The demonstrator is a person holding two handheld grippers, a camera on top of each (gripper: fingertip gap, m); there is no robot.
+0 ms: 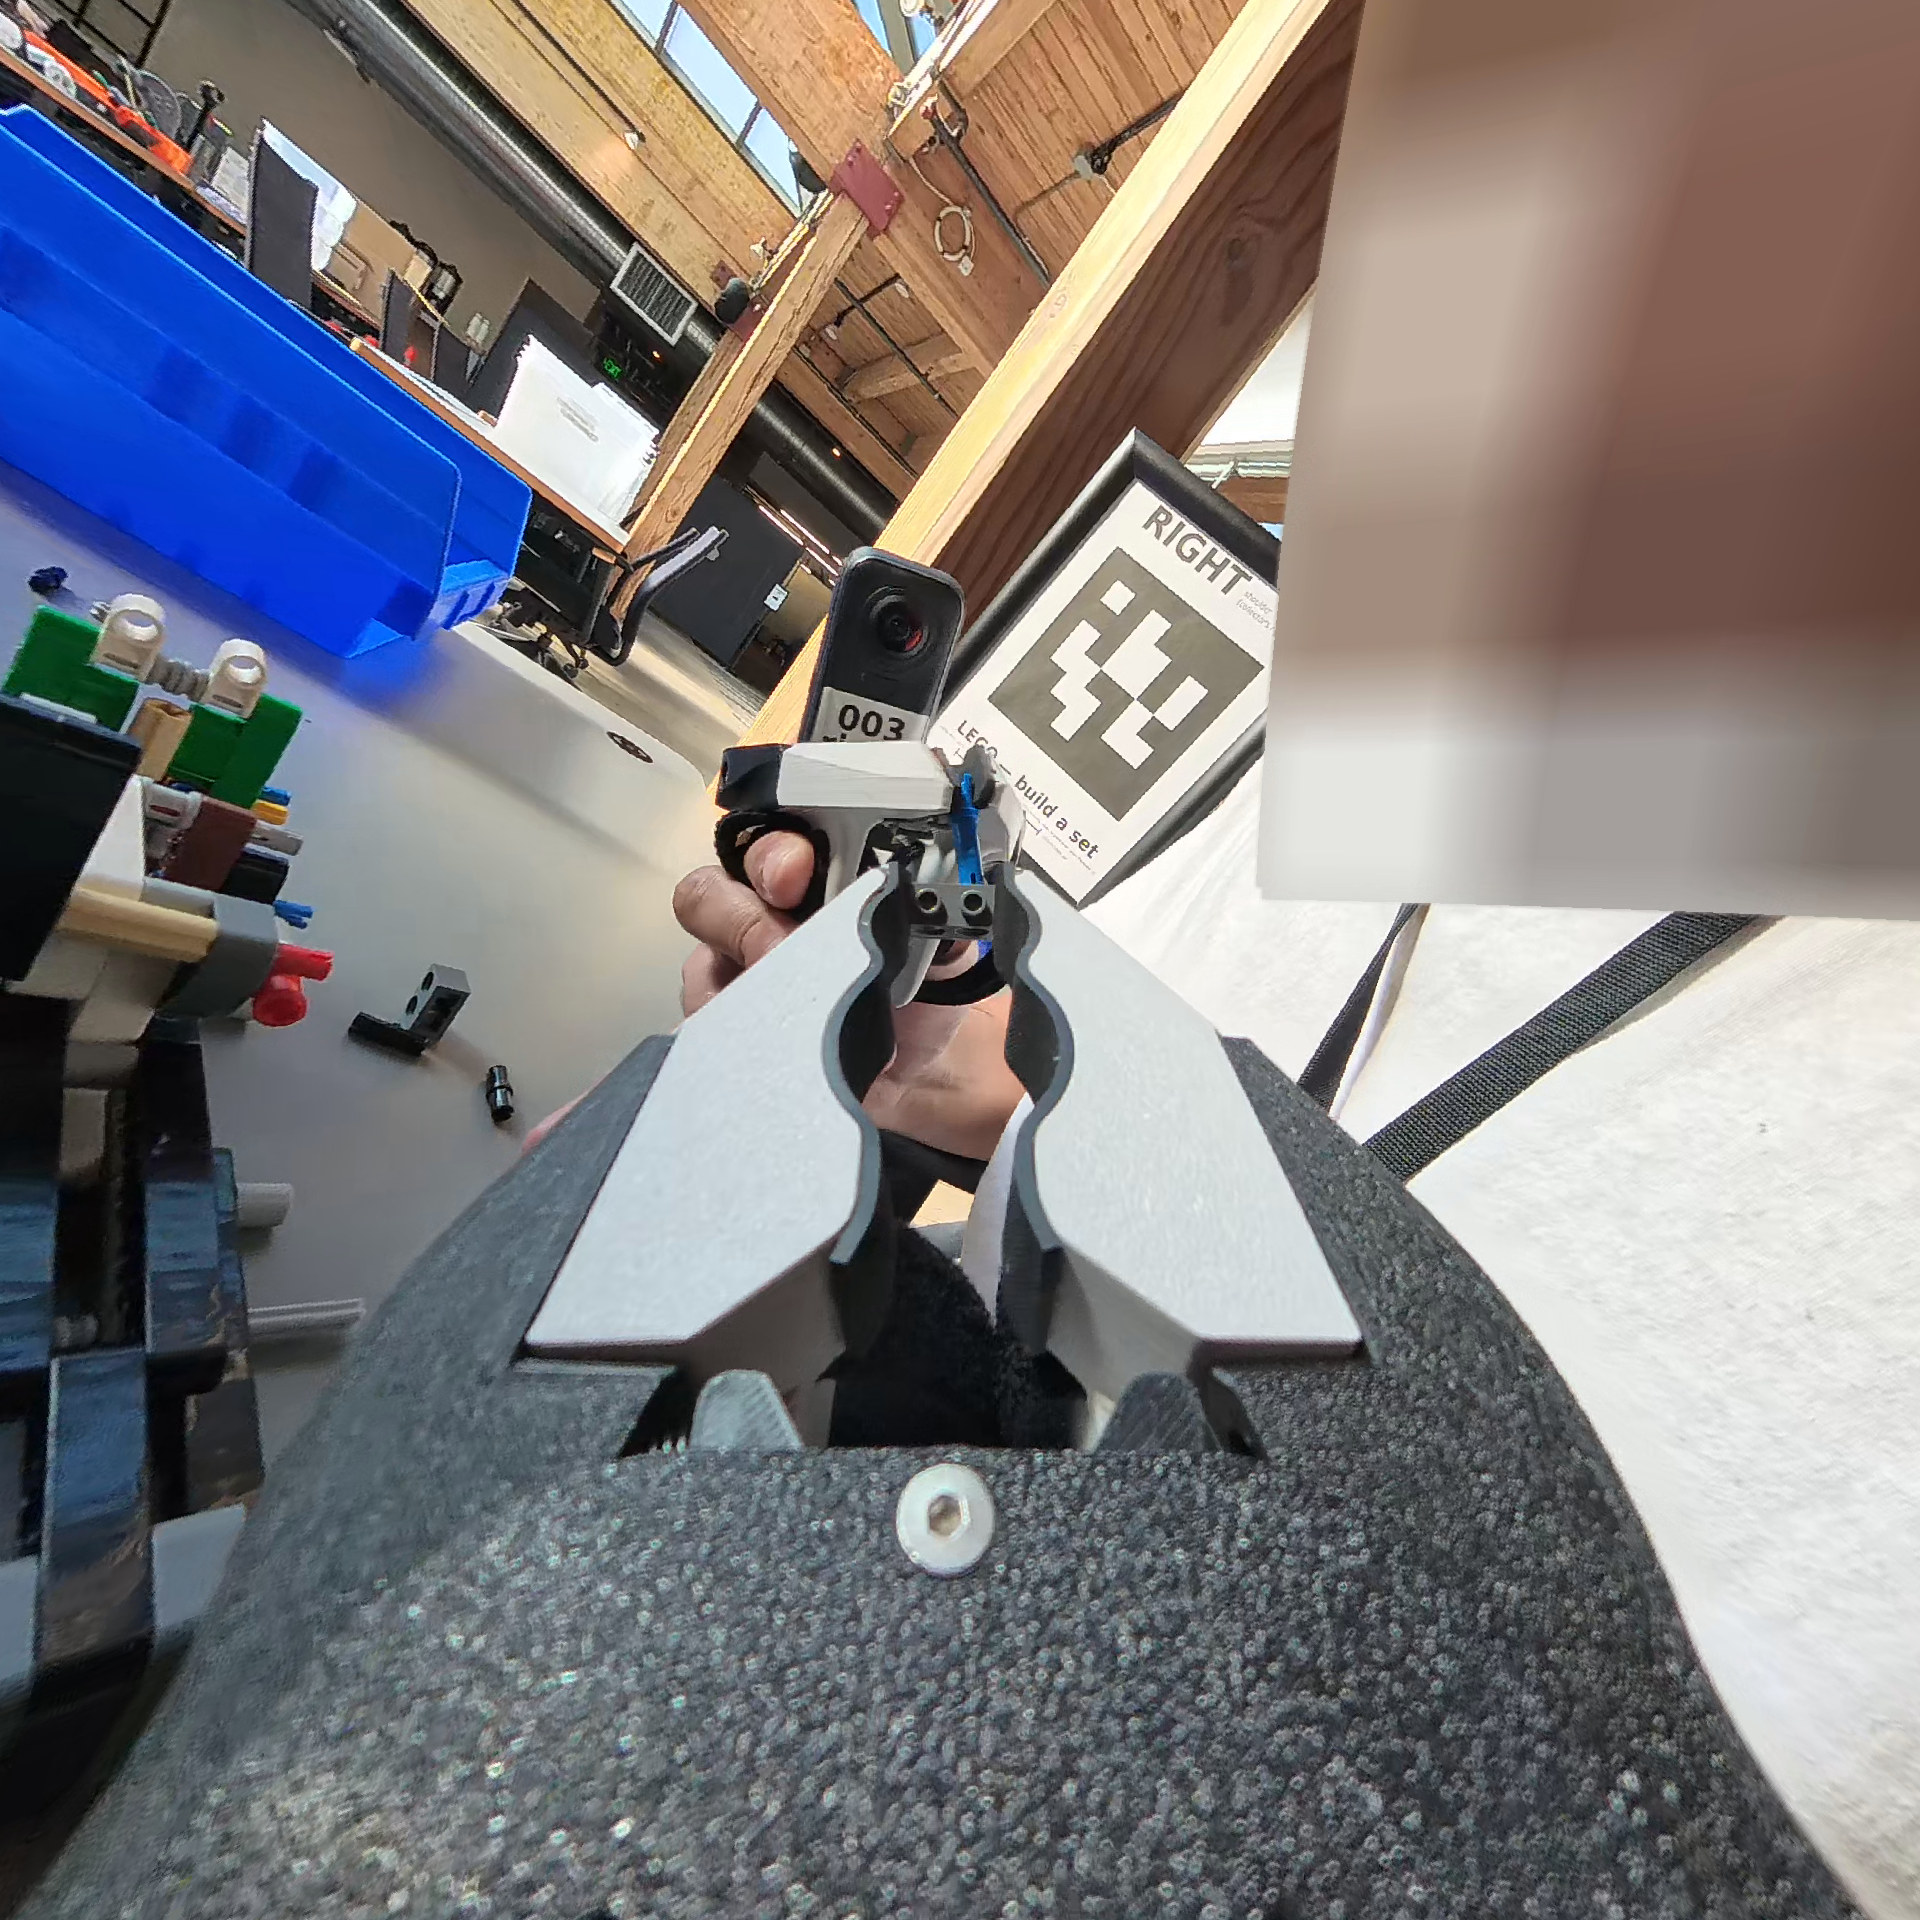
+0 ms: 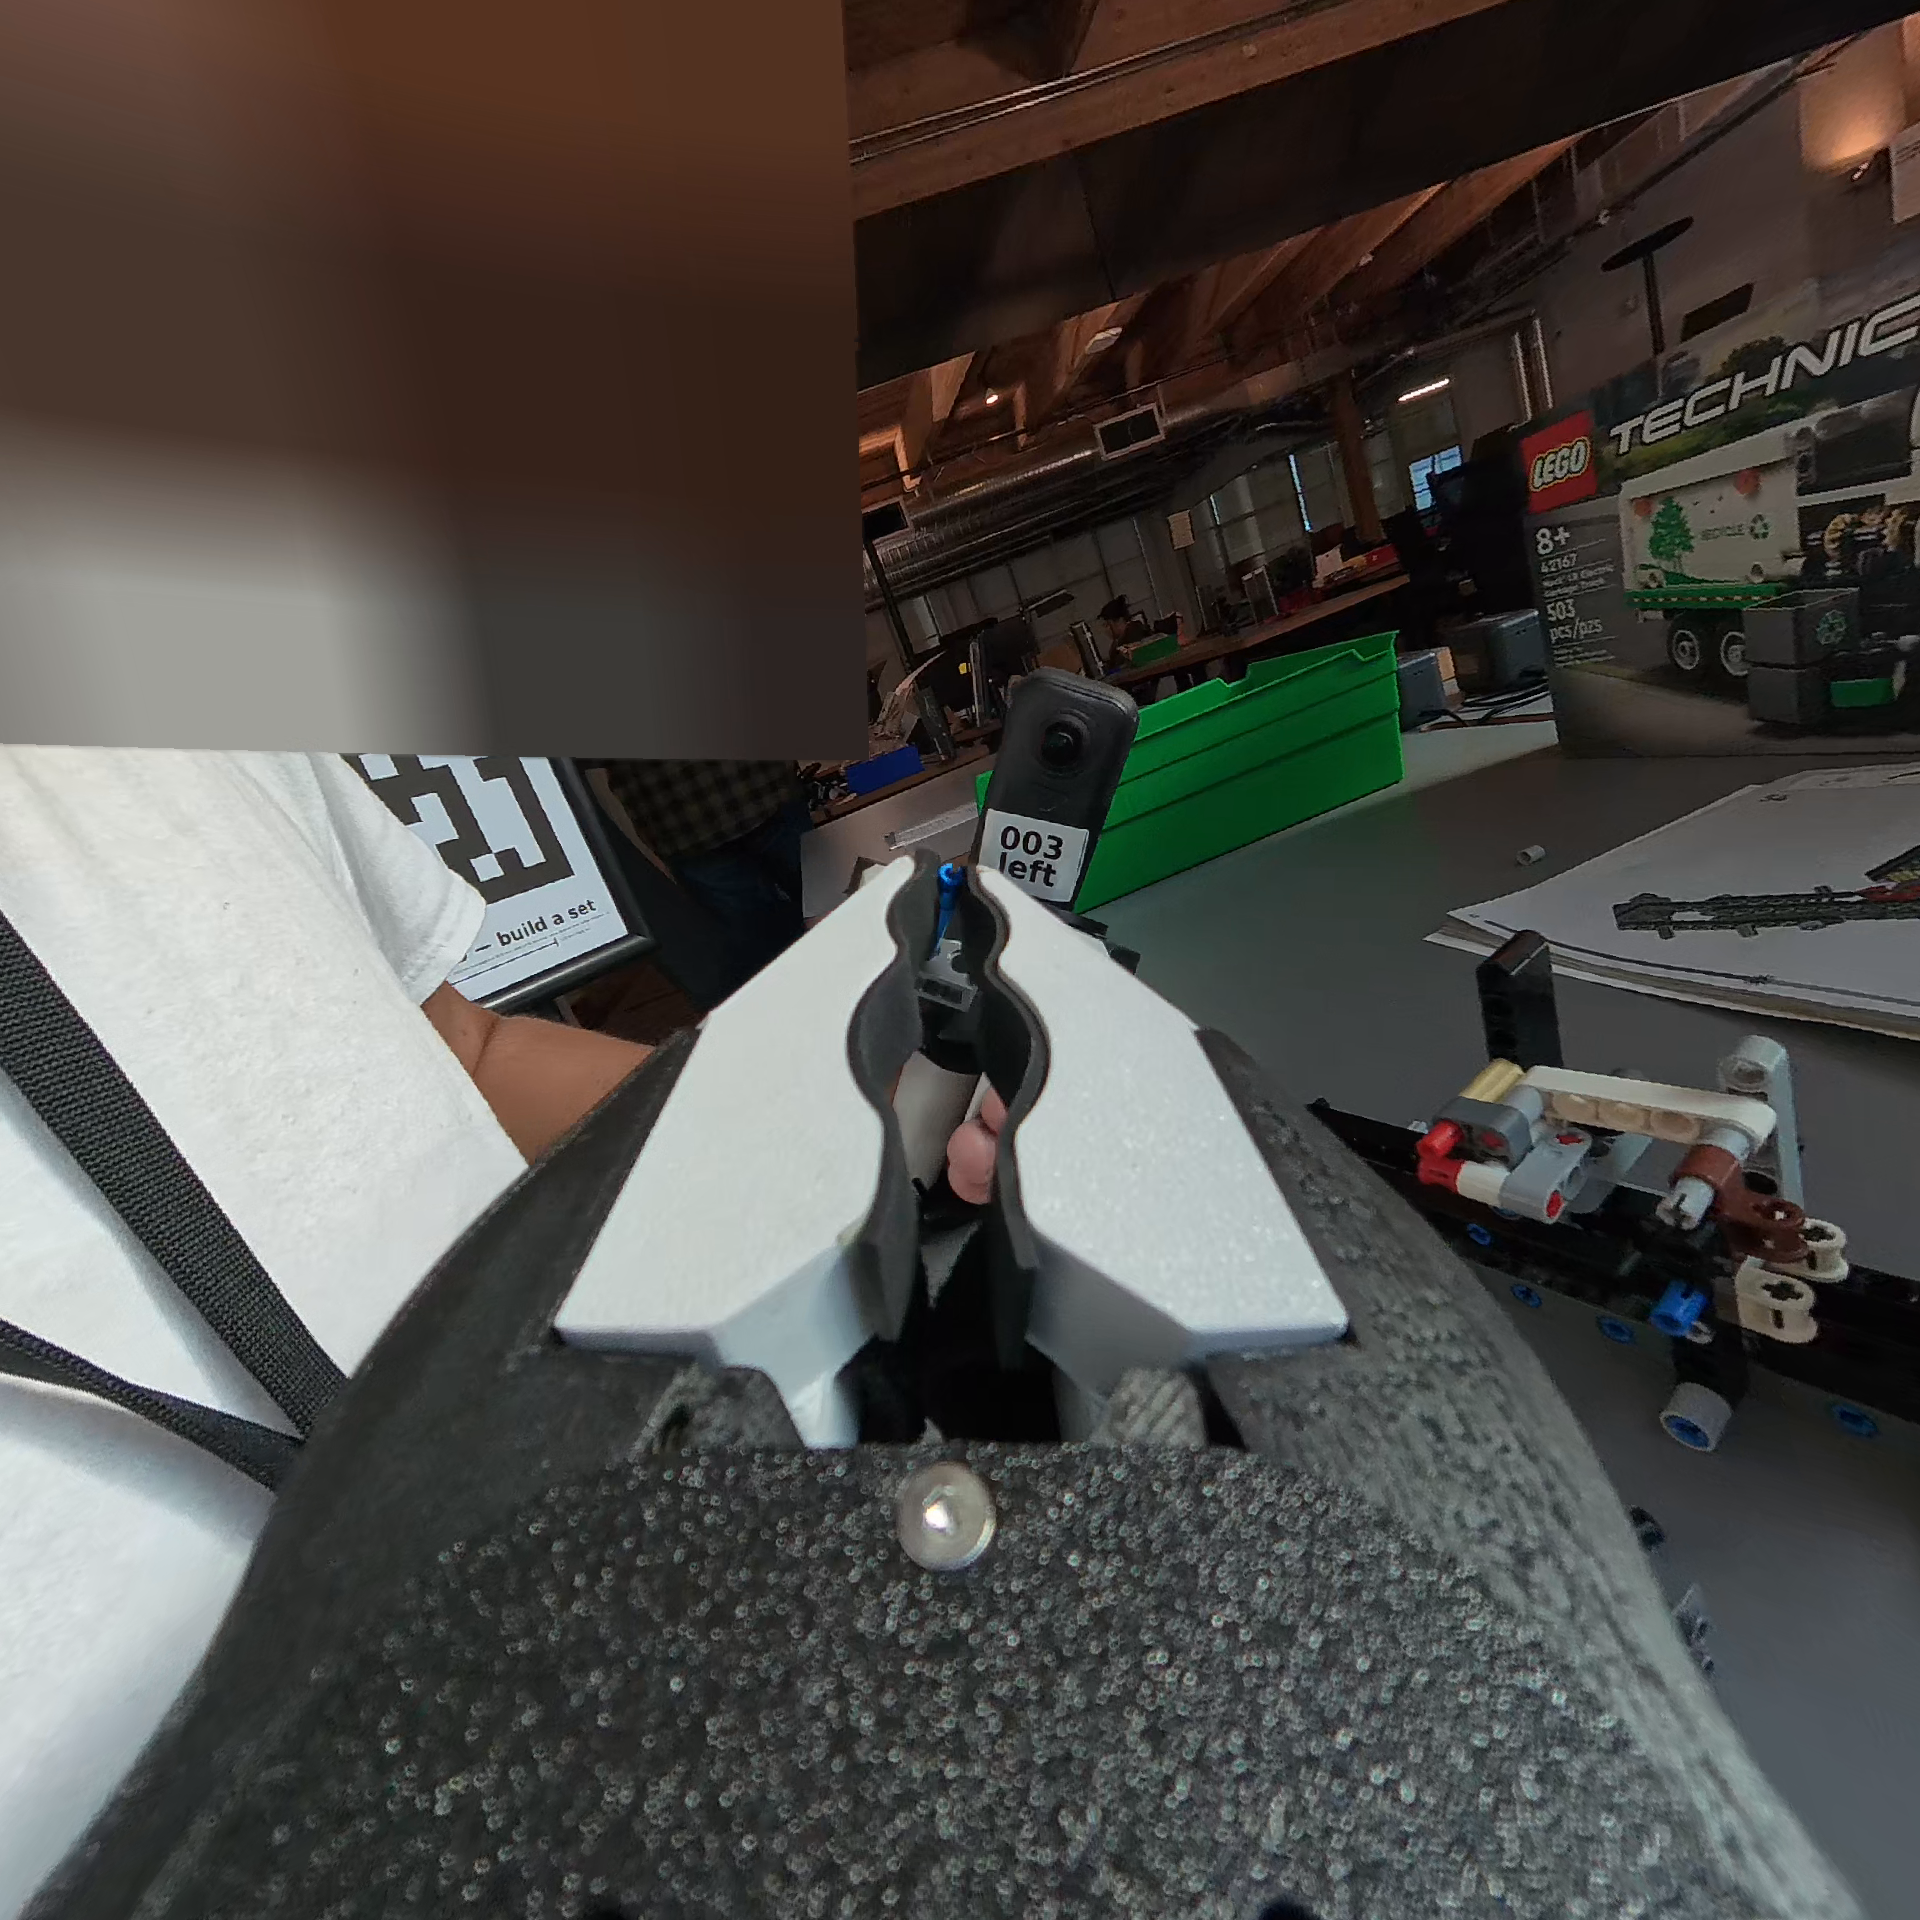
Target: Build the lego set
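Mid-frame, the left gripper (image 1: 948, 902) is clamped on a small grey holed brick (image 1: 952, 908); the right gripper (image 2: 948, 883) pinches a blue pin (image 2: 943, 902); I'd line pin and hole up straight, then push gently.

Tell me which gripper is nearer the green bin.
Left, by the look of it. In the right wrist view the left gripper sits between the right gripper and the green bin, which lies beyond it; the right gripper is farther back.
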